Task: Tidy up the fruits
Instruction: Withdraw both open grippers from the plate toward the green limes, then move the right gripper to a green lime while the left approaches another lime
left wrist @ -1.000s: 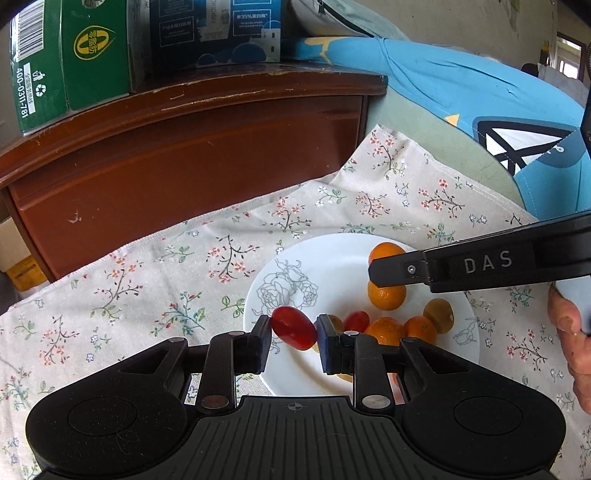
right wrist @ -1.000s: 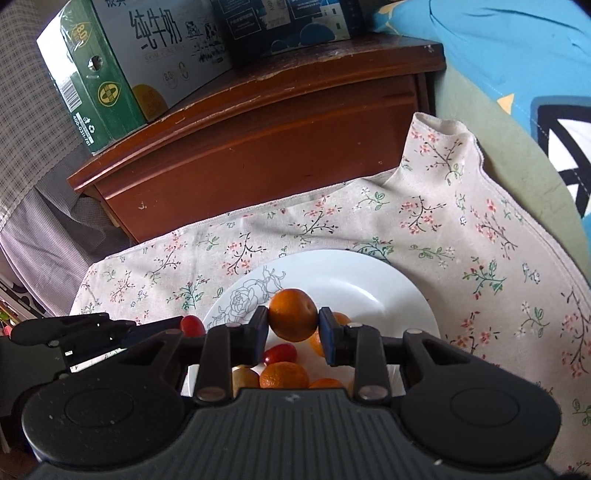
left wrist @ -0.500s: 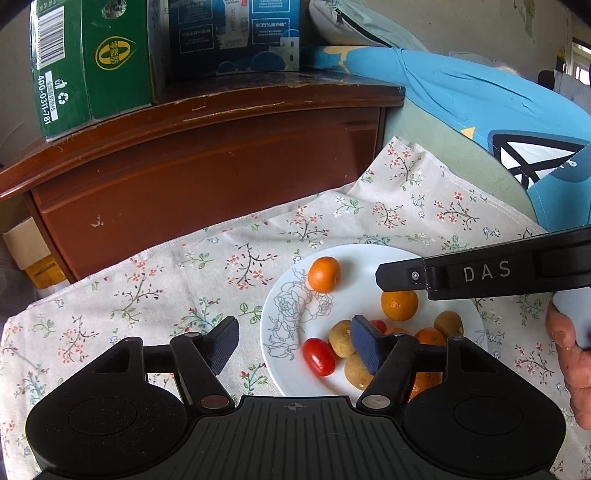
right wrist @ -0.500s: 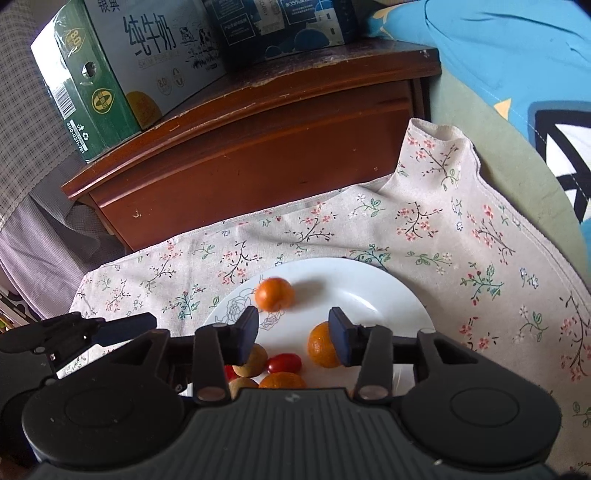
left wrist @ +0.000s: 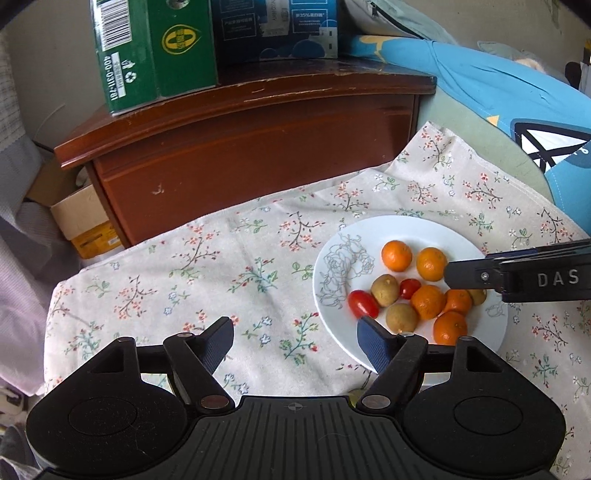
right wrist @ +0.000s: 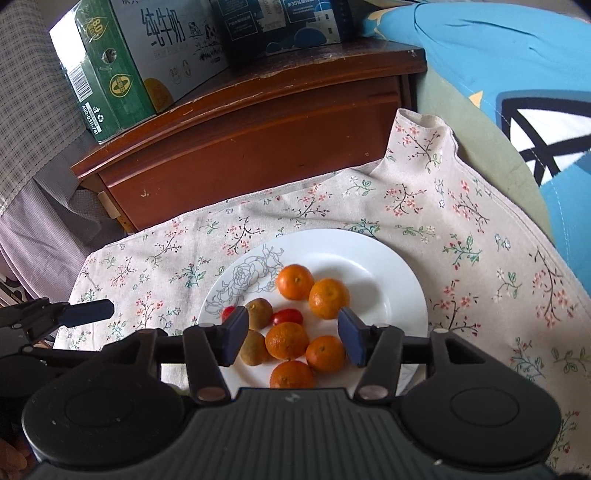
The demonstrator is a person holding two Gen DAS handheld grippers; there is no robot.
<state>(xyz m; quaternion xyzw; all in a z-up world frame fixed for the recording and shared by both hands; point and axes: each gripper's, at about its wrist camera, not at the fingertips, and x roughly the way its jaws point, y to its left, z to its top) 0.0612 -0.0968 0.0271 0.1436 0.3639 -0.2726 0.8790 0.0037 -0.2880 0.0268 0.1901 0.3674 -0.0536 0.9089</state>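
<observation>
A white plate point(left wrist: 413, 229) point(right wrist: 391, 266) on the floral cloth holds several small oranges point(left wrist: 396, 255) point(right wrist: 294, 281), brown kiwis point(left wrist: 385, 290) point(right wrist: 259, 313) and two red cherry tomatoes point(left wrist: 363, 304) point(right wrist: 287, 316). My left gripper point(left wrist: 295, 341) is open and empty, above the cloth at the plate's left rim. My right gripper point(right wrist: 291, 334) is open and empty, above the near half of the plate over the fruit pile. Its finger also shows in the left wrist view point(left wrist: 517, 275).
A floral cloth point(left wrist: 221, 258) point(right wrist: 461, 221) covers the surface. A wooden cabinet point(left wrist: 240, 140) point(right wrist: 240, 122) stands behind it with a green carton point(left wrist: 147, 55) point(right wrist: 122, 62) and a dark blue box point(left wrist: 277, 26) on top. Blue bedding point(left wrist: 517, 92) lies at the right.
My left gripper let go of a cherry tomato and my right let go of an orange; both fruits now lie on the plate. Both grippers opened and drew back and up.
</observation>
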